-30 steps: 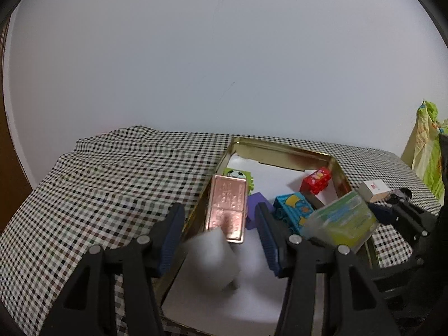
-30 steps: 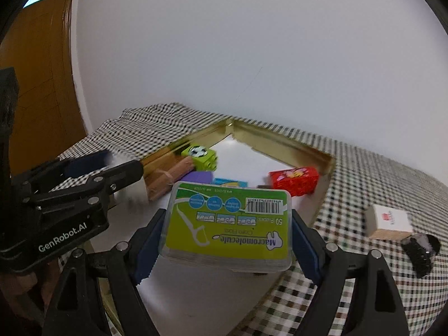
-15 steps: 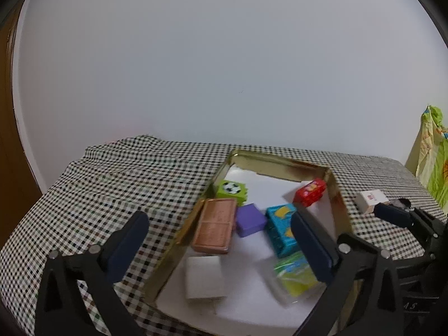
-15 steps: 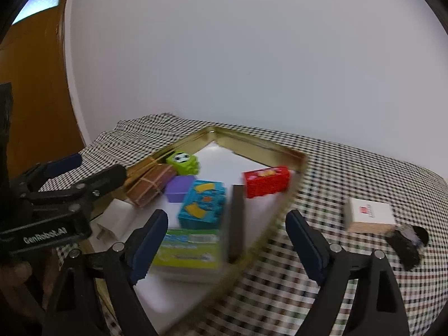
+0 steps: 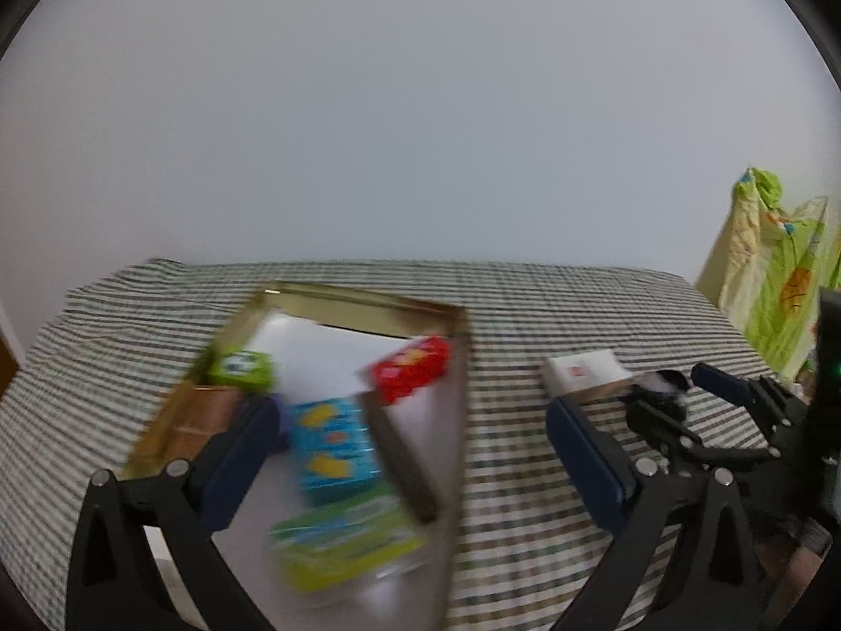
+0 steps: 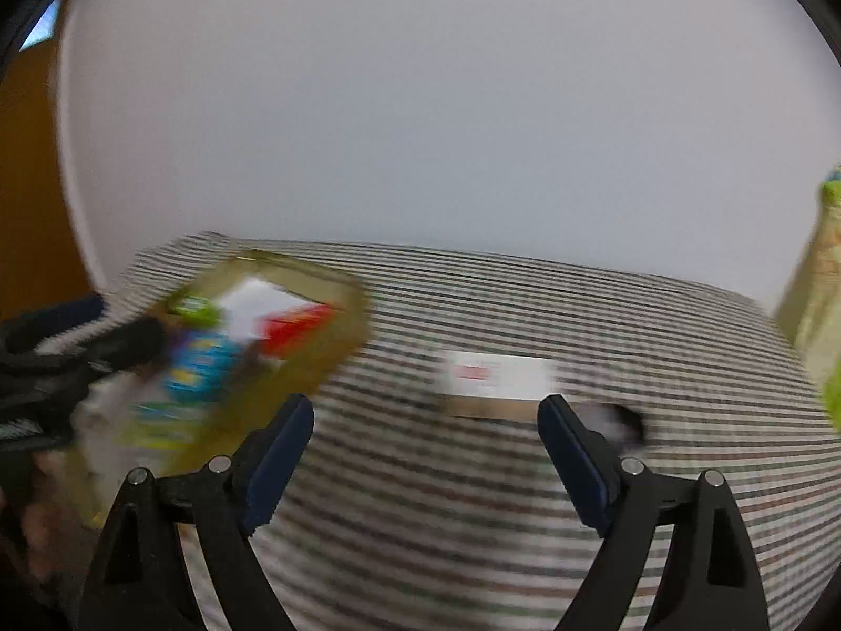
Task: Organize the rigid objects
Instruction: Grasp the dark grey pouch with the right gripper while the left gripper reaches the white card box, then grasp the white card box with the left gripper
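- Two grippers are in view, and both pictures are smeared with blur, so fine detail is hard to read.
- The left gripper [image 5: 412,452] has its fingers spread wide and grips nothing; it hangs over the near right part of the gold tray [image 5: 460,368].
- The right gripper [image 6: 426,452] is likewise wide open and empty, over the checked tablecloth [image 6: 525,526] beside the tray [image 6: 315,368].
- Inside the tray lie a red box [image 5: 410,368], a blue box [image 5: 331,447], a green-and-white packet [image 5: 347,541] at the near end, a green block [image 5: 242,368] and a brown tin [image 5: 205,415] along the left wall.
- A dark strip [image 5: 399,452] lies just right of the blue box.
- A white box [image 5: 583,368] sits on the cloth, well outside the tray, with a small black thing [image 5: 657,394] just beside it.
- From the right wrist, the white box [image 6: 499,378] lies ahead, between the fingers.
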